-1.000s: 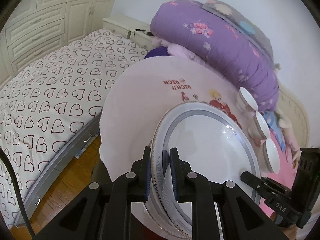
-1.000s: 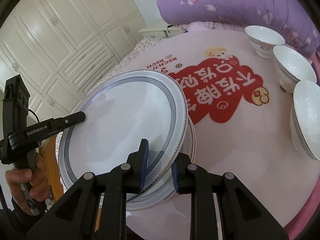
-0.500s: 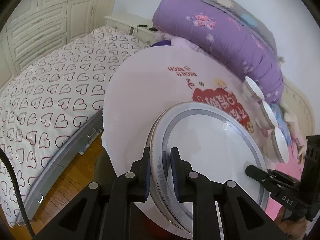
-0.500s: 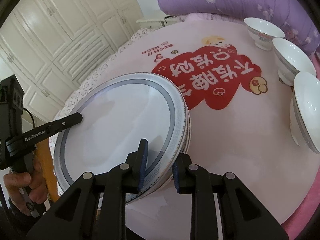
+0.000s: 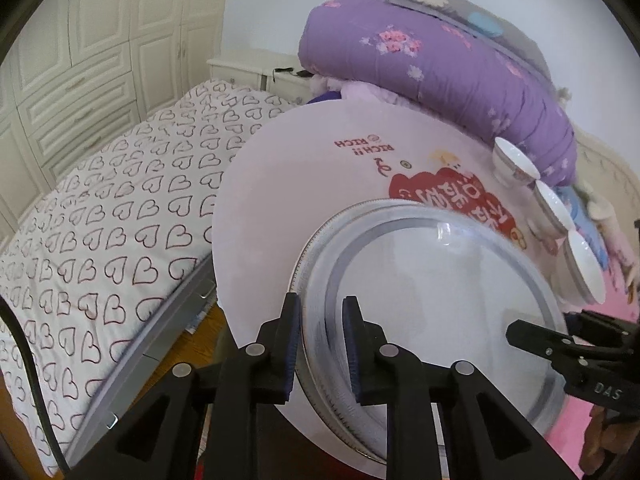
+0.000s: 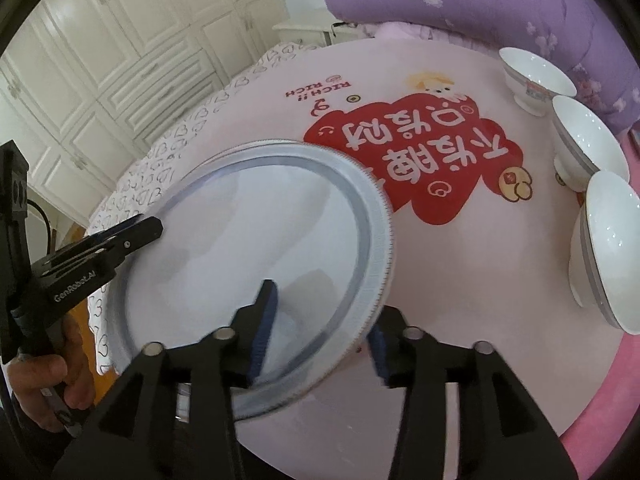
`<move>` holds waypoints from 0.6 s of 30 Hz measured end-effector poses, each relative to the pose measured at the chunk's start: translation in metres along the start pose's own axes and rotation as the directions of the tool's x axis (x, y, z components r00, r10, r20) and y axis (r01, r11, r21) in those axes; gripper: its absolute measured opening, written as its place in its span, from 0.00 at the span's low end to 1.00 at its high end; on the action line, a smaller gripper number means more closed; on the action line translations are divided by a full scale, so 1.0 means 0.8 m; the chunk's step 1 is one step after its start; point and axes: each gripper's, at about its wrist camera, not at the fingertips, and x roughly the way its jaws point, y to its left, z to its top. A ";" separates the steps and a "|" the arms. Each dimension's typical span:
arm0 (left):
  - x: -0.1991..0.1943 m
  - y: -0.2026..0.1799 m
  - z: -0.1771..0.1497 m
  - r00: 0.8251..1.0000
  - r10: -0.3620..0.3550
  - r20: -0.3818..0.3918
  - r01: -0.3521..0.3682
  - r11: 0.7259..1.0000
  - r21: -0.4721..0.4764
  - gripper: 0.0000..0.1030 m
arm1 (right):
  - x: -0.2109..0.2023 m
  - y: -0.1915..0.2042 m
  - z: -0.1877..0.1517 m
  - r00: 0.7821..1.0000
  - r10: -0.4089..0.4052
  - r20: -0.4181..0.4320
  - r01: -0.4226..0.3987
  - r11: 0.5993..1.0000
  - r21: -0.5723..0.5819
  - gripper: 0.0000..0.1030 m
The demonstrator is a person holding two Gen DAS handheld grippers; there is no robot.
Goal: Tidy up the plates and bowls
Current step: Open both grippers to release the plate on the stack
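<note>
Heart-print bedsheet [image 5: 100, 240] beside purple quilt [image 5: 440, 68] (rolled) — white cabinets [image 6: 100, 60] behind.

Both tools matte black plastic w/ silver round screws. Left tool [image 5: 320, 340]: blue ribbed pads, black cable, white "GenRobot.AI". Right tool [image 6: 320, 320]: blue pads, "DAS" lettering. Bare-skinned hand [image 6: 52, 384] visible.

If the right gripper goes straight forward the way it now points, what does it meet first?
Most likely the plate stack: the right gripper has open jaws already straddling its near rim. Beyond lies the pink table, though depth is uncertain.
</note>
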 end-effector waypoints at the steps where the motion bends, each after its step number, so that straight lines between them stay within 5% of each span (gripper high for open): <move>1: 0.002 0.000 0.000 1.000 -0.011 -0.015 0.011 1.000 0.000 0.16 | 0.001 0.000 0.000 1.000 -0.006 -0.001 0.006 1.000 0.002 0.61; 9: 0.004 -0.002 0.004 1.000 0.006 -0.005 -0.006 1.000 0.010 0.20 | 0.001 -0.012 -0.004 1.000 0.012 0.018 -0.013 1.000 0.021 0.66; 13: 0.001 0.001 0.004 1.000 0.018 -0.003 -0.018 1.000 0.009 0.34 | -0.007 -0.013 0.001 0.998 0.007 0.058 -0.009 1.000 0.027 0.87; 18: 0.000 0.005 0.002 1.000 0.025 -0.011 -0.025 1.000 0.004 0.42 | -0.008 -0.022 0.006 0.997 0.008 0.078 -0.012 0.999 0.051 0.97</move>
